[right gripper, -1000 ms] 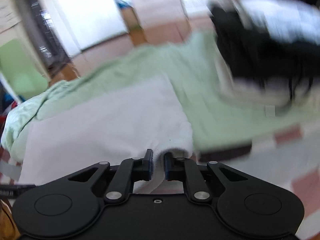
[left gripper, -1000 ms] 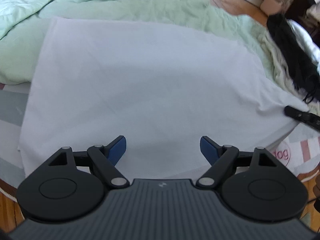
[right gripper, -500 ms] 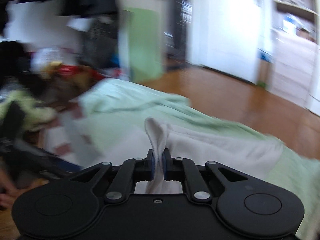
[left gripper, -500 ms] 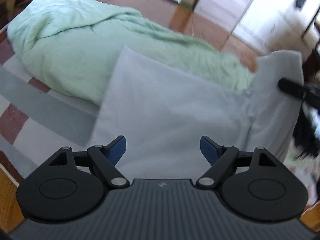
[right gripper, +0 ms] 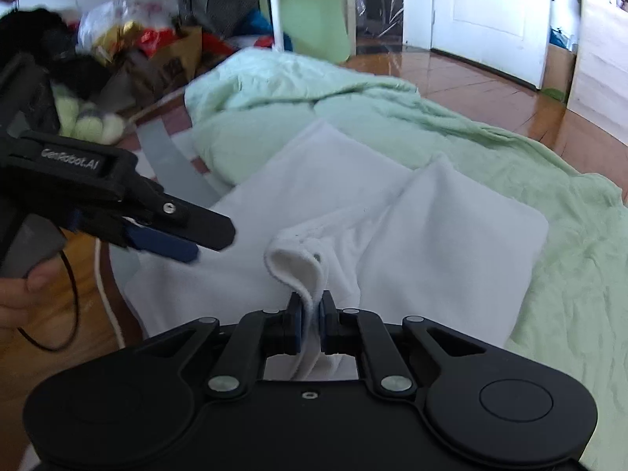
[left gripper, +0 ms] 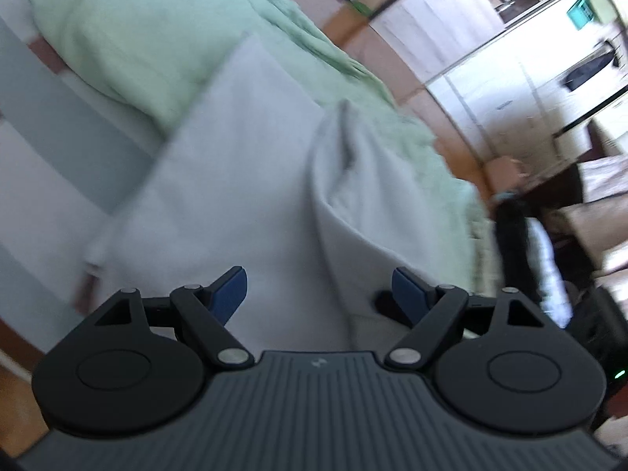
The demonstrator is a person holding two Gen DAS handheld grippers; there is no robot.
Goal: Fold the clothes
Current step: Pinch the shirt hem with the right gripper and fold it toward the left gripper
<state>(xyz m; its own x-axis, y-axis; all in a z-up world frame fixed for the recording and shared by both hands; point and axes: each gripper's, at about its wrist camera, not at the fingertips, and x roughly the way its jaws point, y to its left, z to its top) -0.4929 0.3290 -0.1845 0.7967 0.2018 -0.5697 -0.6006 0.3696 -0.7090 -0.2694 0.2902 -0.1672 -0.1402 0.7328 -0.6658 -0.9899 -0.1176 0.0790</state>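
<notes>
Bed surface is covered by a green quilt (right gripper: 490,149), with a white garment (right gripper: 431,243) spread just ahead of both grippers. A folded corner of it is pinched in the right gripper (right gripper: 312,324) (jaws narrow). Left gripper (left gripper: 320,288) is held wide above the cloth, nothing gripped.

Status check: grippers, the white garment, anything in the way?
Right gripper shut on white garment edge. Left gripper open, empty, above it. Green quilt alongside.

Daylight from bright doorway (right gripper: 490,11), glare on floor (right gripper: 451,74); left view motion-blurred; fisheye bending at edges.
</notes>
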